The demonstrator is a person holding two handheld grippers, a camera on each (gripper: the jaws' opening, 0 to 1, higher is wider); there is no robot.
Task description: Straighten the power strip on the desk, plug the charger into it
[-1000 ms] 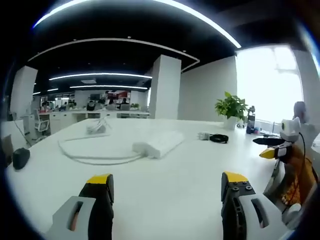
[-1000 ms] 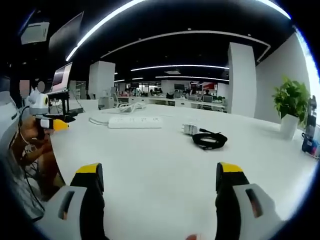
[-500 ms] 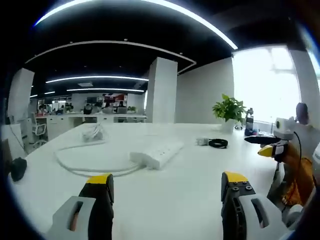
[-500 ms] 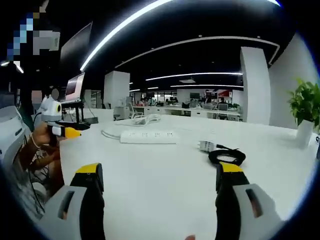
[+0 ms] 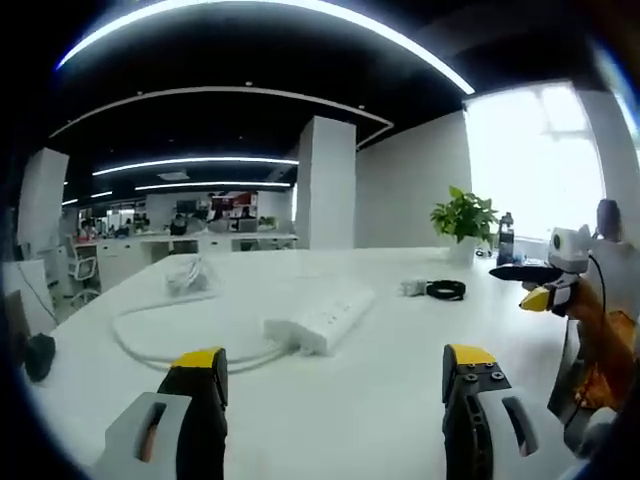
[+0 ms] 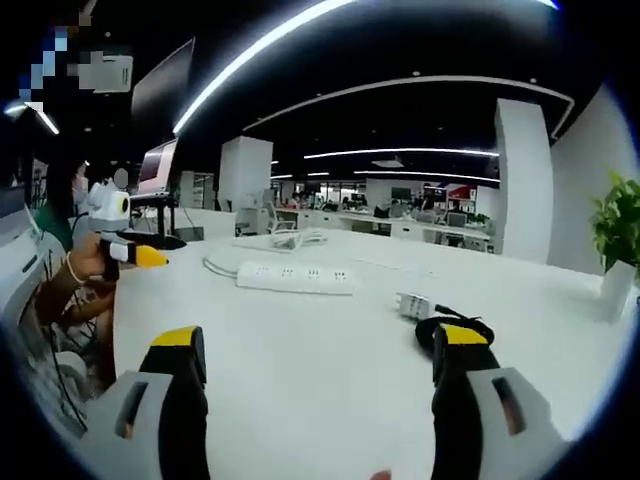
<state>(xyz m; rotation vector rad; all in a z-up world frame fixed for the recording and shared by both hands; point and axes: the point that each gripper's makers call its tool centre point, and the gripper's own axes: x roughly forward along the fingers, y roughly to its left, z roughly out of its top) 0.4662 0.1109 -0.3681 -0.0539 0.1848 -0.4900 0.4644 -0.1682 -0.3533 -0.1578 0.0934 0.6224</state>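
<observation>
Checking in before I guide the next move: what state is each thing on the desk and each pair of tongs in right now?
Power strip: lying flat on the desk, sockets up, nothing plugged in.
Power strip cord: looped loosely on the desk.
Charger: lying on the desk, unplugged, apart from the strip.
Charger cable: coiled beside the charger.
Left tongs: open, empty.
Right tongs: open, empty.

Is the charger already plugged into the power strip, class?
No: in the right gripper view the charger lies on the desk, apart from the power strip.
</observation>
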